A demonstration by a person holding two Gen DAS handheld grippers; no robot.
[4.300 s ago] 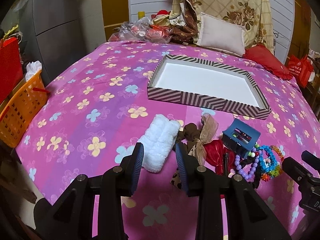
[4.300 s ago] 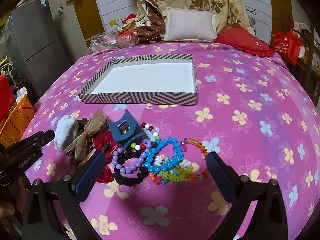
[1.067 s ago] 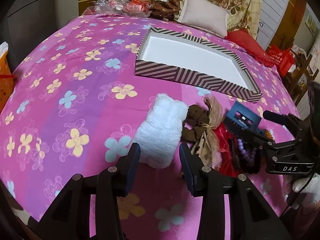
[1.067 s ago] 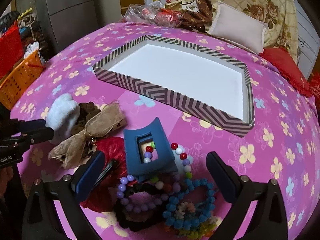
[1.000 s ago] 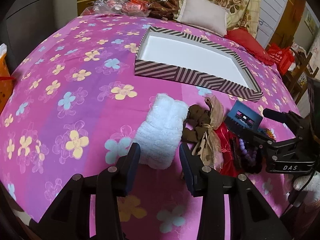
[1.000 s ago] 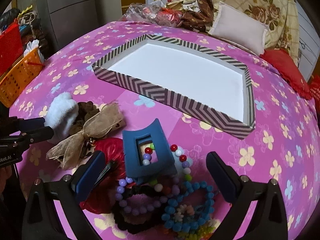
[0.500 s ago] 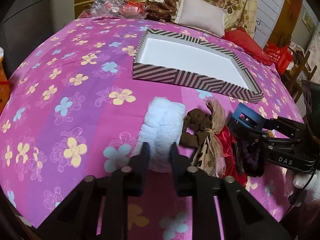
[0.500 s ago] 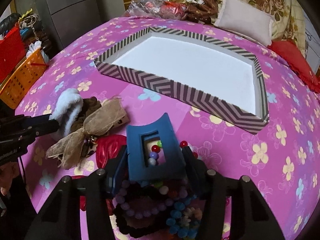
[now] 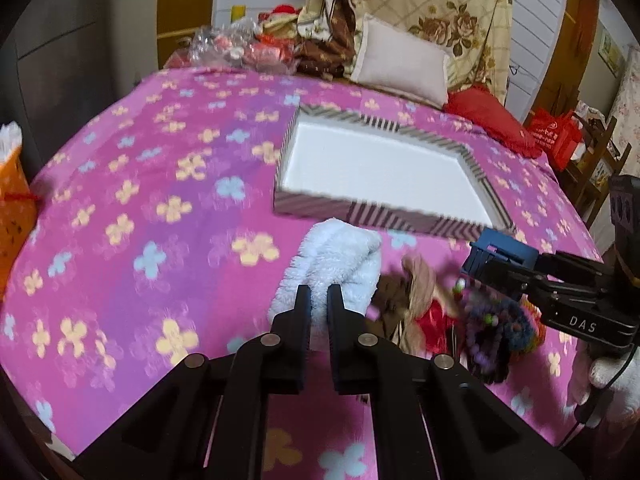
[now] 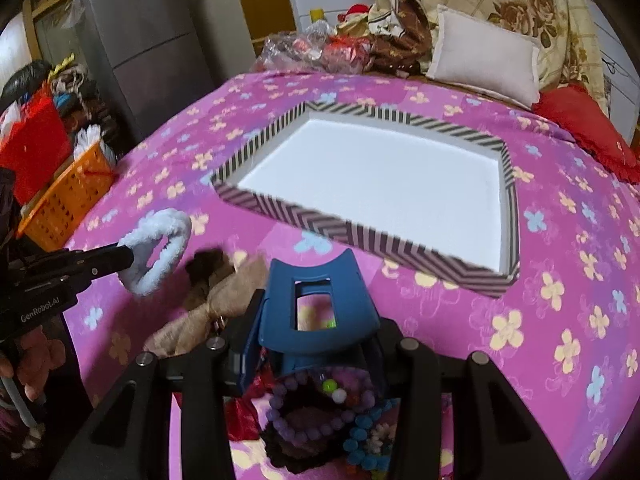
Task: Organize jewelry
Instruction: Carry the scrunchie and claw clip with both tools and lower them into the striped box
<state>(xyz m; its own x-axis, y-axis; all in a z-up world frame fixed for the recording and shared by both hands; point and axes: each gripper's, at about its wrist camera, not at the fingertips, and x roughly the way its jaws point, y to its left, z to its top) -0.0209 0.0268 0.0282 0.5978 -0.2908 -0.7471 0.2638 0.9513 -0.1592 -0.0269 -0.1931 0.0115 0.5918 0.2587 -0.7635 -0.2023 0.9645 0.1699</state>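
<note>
My left gripper [image 9: 318,296] is closing its jaws on a white fluffy scrunchie [image 9: 340,256], pinching its near edge. In the right wrist view the scrunchie [image 10: 158,254] hangs as a loop off the bedspread from the left gripper [image 10: 126,258]. The jaws of my right gripper [image 10: 316,340] are closing on a blue hair claw clip [image 10: 316,300], pressing both its sides and holding it raised; this clip [image 9: 500,252] also shows in the left wrist view. Bead bracelets [image 10: 320,412] and a brown bow [image 10: 224,296] lie below. The striped tray [image 10: 360,236] with a white inside sits beyond.
The pink flowered bedspread [image 9: 140,220] slopes off on all sides. An orange basket [image 10: 64,196] and a grey fridge [image 10: 140,32] stand at the left. Pillows [image 10: 484,60] and plastic bags [image 10: 304,46] crowd the head of the bed. A red bag [image 9: 556,136] is at the right.
Both grippers went from wide open to closed, the left on the white scrunchie and the right on the blue clip. Both have risen, lifting their items off the bedspread.
</note>
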